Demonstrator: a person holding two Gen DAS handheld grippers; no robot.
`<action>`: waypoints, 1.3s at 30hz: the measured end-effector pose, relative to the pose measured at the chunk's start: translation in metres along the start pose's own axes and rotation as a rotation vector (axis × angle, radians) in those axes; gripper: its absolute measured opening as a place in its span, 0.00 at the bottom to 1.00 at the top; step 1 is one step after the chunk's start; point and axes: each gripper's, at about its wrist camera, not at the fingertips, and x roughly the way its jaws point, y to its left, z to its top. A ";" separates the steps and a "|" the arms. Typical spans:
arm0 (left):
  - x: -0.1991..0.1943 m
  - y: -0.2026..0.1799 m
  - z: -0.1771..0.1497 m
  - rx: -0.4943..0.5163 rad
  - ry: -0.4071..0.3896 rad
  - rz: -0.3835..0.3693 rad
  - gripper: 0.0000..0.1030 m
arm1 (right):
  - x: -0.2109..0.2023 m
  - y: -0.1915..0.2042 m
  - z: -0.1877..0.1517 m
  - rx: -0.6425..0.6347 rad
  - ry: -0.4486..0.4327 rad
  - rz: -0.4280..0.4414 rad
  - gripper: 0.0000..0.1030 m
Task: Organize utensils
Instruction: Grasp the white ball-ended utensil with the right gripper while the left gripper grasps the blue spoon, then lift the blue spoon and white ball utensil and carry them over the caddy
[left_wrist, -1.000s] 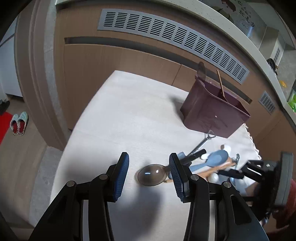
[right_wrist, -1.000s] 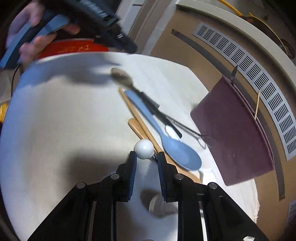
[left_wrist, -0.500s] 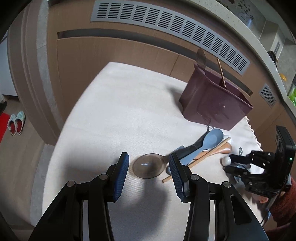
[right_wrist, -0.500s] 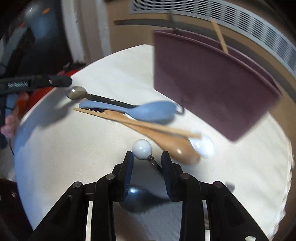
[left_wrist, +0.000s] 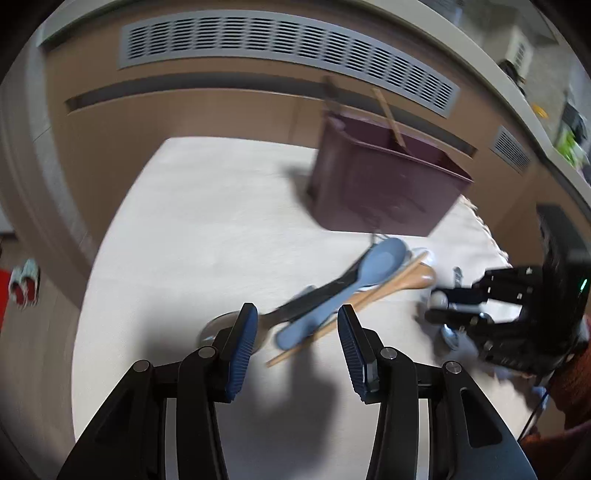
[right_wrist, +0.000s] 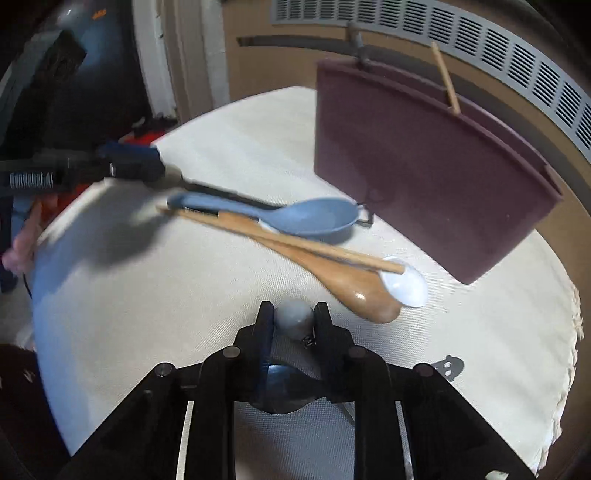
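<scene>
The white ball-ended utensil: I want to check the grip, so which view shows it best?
The right wrist view: the ball sits close up between the closing right claw pads, seemingly touching both. The left wrist view shows it small and blurred at that claw's tips.

A white cloth (left_wrist: 192, 229) covers the round table in the middle of the left wrist picture. Behind it, along the top, is a brown wooden wall (left_wrist: 207, 114) with a long grey vent (left_wrist: 280, 48). At the far left edge, small slippers (left_wrist: 24, 282) lie on the floor beside a red mat (left_wrist: 3, 299).
</scene>
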 end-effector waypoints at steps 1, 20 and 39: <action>0.003 -0.006 0.003 0.024 0.008 -0.018 0.45 | -0.007 -0.003 0.001 0.024 -0.023 0.007 0.19; 0.110 -0.079 0.071 0.314 0.239 -0.054 0.43 | -0.084 -0.052 -0.041 0.332 -0.192 -0.009 0.19; -0.006 -0.054 0.057 0.038 -0.050 -0.227 0.37 | -0.100 -0.064 -0.034 0.526 -0.290 0.191 0.19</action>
